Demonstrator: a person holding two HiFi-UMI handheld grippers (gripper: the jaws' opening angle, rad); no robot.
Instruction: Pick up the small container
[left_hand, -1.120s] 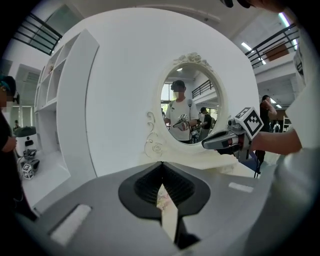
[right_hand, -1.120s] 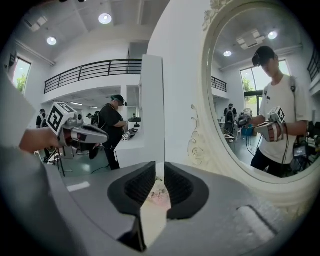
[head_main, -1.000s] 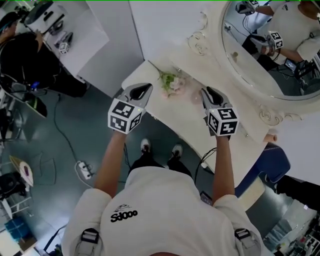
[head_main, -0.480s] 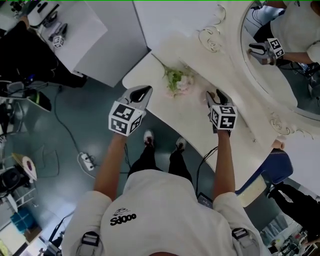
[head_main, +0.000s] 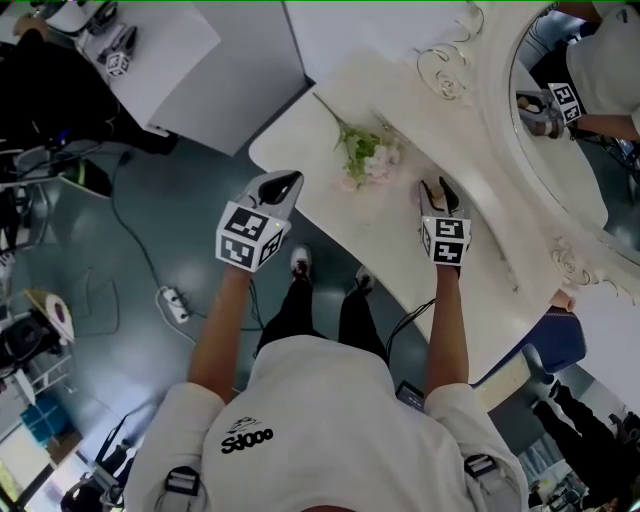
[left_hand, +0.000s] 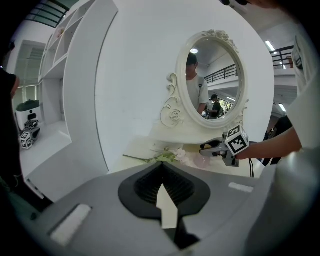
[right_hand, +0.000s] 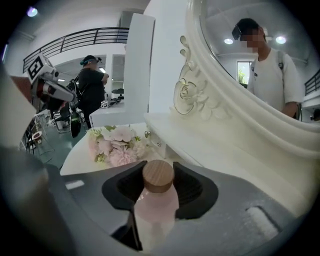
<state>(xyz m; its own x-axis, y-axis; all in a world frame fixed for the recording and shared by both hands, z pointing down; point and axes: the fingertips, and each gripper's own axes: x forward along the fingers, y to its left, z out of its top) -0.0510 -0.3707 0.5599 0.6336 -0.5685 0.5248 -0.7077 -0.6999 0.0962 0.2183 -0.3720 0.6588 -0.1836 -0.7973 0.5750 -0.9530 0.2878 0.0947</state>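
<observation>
The small container (right_hand: 155, 205) is a pale pink bottle with a round wooden cap (right_hand: 158, 175). It stands upright between the jaws of my right gripper (right_hand: 157, 197), which are closing, with the black pads against its sides. In the head view the right gripper (head_main: 438, 188) is over the white dressing table (head_main: 300, 130), just right of the flowers, and it hides the bottle. From the left gripper view the pink bottle (left_hand: 202, 161) shows at the tip of that gripper. My left gripper (head_main: 280, 182) hangs off the table's front edge, shut and empty.
A bunch of pink flowers (head_main: 368, 160) lies on the table left of the right gripper. An ornate oval mirror (head_main: 575, 120) stands behind it on a raised shelf. A cable and power strip (head_main: 173, 303) lie on the grey floor. A white desk (head_main: 150, 60) stands at the left.
The right gripper has moved forward across the table, closer to the flowers and the mirror base. The left gripper has stayed at the table's edge.
</observation>
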